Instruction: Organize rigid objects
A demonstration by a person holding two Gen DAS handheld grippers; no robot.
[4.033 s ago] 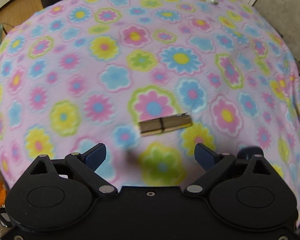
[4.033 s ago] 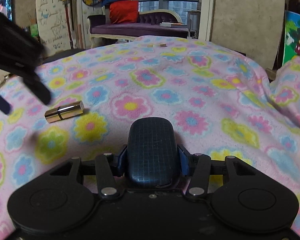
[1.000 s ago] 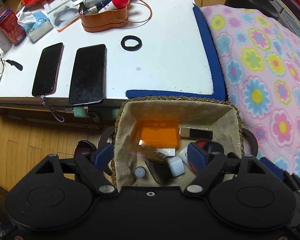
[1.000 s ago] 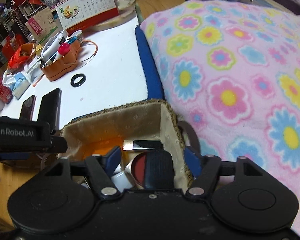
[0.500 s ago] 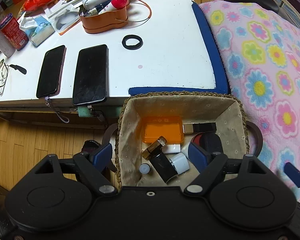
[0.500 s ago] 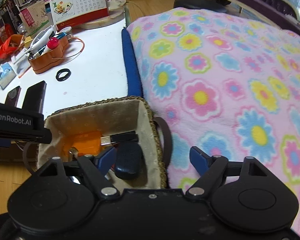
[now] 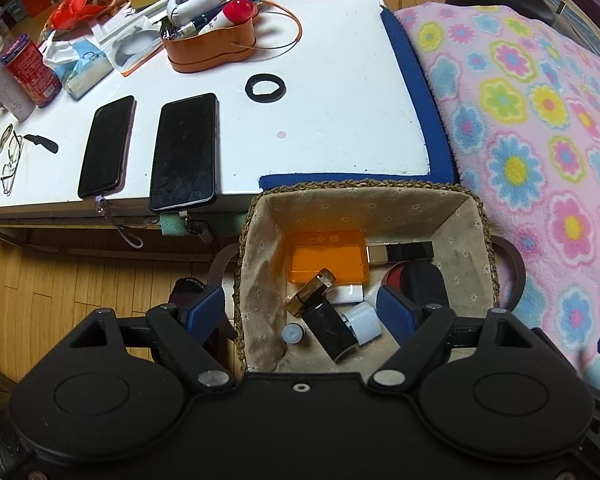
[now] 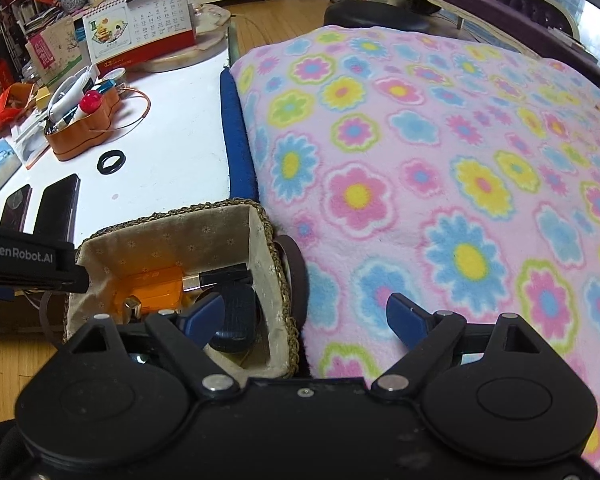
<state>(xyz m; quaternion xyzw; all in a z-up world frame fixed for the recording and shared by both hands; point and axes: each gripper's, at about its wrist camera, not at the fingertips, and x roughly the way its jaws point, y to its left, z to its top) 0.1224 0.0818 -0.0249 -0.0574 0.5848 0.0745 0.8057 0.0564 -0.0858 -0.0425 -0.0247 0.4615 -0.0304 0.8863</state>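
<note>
A woven basket with a cloth lining (image 7: 452, 216) (image 8: 260, 240) stands between the white table and the flowered blanket. In it lie an orange box (image 7: 326, 260), a black and gold lipstick (image 7: 400, 252), a dark case (image 7: 426, 284) (image 8: 236, 316), a gold-capped dark bottle (image 7: 320, 312) and small white pieces (image 7: 364, 322). My left gripper (image 7: 300, 308) is open and empty above the basket's near side. My right gripper (image 8: 306, 314) is open and empty, over the basket's right rim and the blanket's edge.
A white table (image 7: 320, 128) with a blue edge holds two phones (image 7: 184, 152), a black ring (image 7: 266, 88), an orange organiser (image 7: 212, 48), cans and glasses. The flowered blanket (image 8: 460, 160) covers the right. Wooden floor (image 7: 80, 280) lies at the left.
The right gripper has opened and let the dark case fall into the basket, then drawn back towards the blanket. The left gripper, empty, hovers over the basket where the gold bottle now lies.
</note>
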